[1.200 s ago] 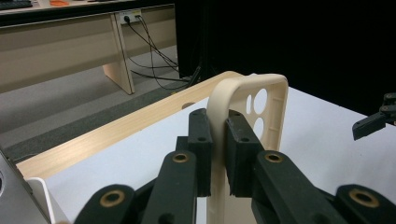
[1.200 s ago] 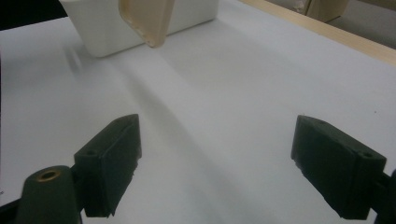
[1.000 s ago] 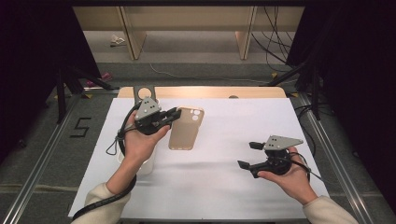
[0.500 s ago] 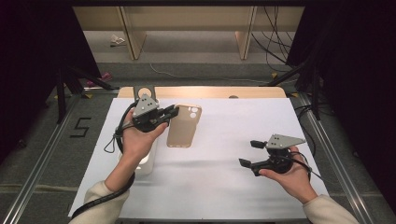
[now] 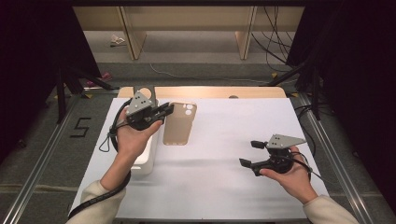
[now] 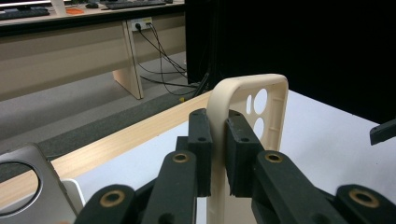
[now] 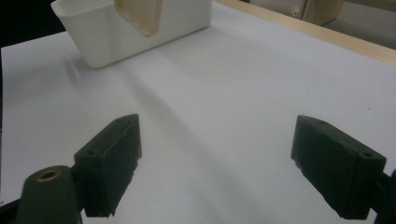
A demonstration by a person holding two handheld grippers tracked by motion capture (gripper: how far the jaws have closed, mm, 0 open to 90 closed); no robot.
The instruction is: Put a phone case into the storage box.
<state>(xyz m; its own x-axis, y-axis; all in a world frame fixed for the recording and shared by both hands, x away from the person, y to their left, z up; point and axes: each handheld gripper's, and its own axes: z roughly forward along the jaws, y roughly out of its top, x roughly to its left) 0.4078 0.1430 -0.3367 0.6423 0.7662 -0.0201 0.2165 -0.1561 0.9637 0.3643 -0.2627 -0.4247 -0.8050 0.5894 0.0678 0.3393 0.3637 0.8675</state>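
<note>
Item one: a beige phone case, pinched by its edge between the pads of my left claw, which is closed tight on the rim; in the left gripper view the case stands up between the two black jaws, its camera cut-outs at the far end. From the high view the case is held over the white tabletop, near the far left part of it, just beside the bin. Item two: a white rectangular bin, sitting on the tabletop under my left hand; my forearm covers much of it, and I cannot tell what, if anything, lies inside. In the right gripper view the bin shows its plain outer wall, with the case hanging in front of it. Item three: my right claw, jaws spread wide with nothing between them, held just above bare tabletop on the right side, well apart from case and bin.
</note>
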